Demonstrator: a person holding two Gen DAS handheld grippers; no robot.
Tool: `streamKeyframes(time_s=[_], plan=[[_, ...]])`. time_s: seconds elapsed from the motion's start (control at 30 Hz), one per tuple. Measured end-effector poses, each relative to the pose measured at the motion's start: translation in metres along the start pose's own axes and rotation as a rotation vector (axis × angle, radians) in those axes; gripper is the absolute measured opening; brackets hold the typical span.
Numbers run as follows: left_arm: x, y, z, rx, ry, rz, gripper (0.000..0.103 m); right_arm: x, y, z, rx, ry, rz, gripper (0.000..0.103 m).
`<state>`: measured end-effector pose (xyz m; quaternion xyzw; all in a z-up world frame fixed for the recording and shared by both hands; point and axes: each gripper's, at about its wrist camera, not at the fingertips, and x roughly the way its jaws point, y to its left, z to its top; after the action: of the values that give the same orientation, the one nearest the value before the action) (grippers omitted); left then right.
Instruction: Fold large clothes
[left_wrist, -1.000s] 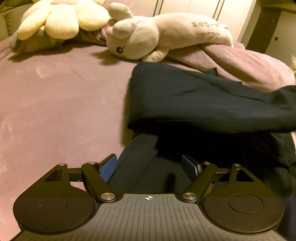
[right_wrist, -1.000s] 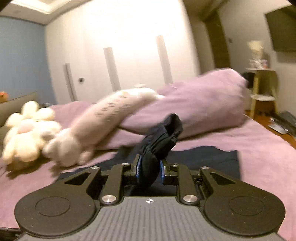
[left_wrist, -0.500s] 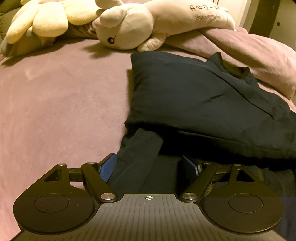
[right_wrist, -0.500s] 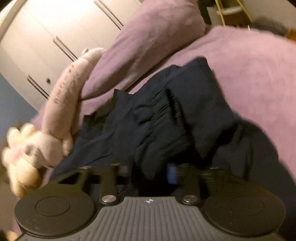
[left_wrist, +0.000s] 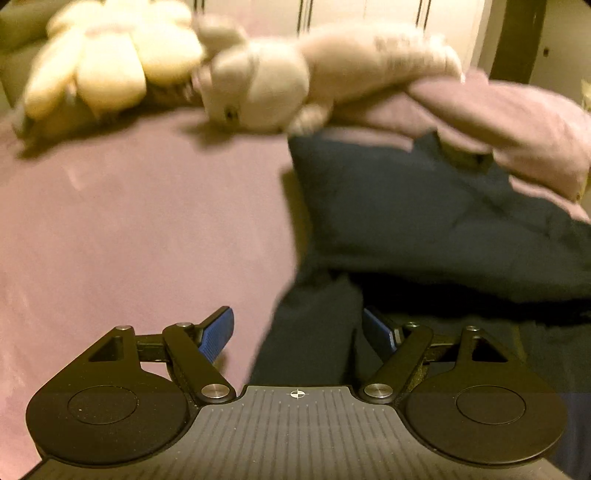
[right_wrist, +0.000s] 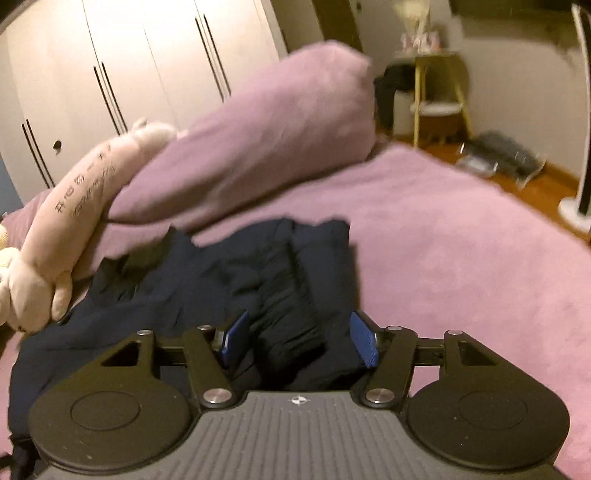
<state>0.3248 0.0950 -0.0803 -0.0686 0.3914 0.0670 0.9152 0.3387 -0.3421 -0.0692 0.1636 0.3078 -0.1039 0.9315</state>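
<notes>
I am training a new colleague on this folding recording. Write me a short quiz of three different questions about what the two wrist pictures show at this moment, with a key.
1. True or false: the dark garment lies on a purple bed cover.
2. Multiple choice: what is between the pads of the right gripper? A. a fold of the dark garment; B. the plush toy's leg; C. nothing but bare bed cover.
3. Fill in: in the left wrist view, the long pale plush toy lies beside a ______ flower-shaped plush.

Key
1. True.
2. A. The right jaws are opening and the pads no longer press the cloth.
3. Yellow.
</notes>
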Motion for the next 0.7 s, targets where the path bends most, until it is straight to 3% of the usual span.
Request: streamKeyframes(time_s=[0.1,0.13,0.23,0.4,0.53,0.7], plan=[[-0.009,-0.009,0.014,0.001,-0.076,-0.016,0.082,0.005,0.019,-0.002,-0.067,0.002,0.035,0.051],[-0.007,-0.016,0.019,0.005,-0.075,-0.043,0.082,0.011,0.027,-0.004,-0.107,0.019,0.054,0.042],[0.007,-0.042,0.029,0.049,-0.067,-0.083,0.083,0.035,0.052,-0.014,-0.225,0.06,0.036,0.034],[0.051,-0.074,0.03,0.14,0.013,-0.018,0.083,0.075,0.06,-0.022,-0.356,0.126,-0.034,0.028],[0.072,-0.08,0.031,0.17,0.032,0.027,0.095,0.093,0.066,-0.024,-0.464,0.126,-0.061,0.028],[0.081,-0.081,0.033,0.187,0.05,0.033,0.098,0.098,0.07,-0.018,-0.482,0.14,-0.075,0.029]])
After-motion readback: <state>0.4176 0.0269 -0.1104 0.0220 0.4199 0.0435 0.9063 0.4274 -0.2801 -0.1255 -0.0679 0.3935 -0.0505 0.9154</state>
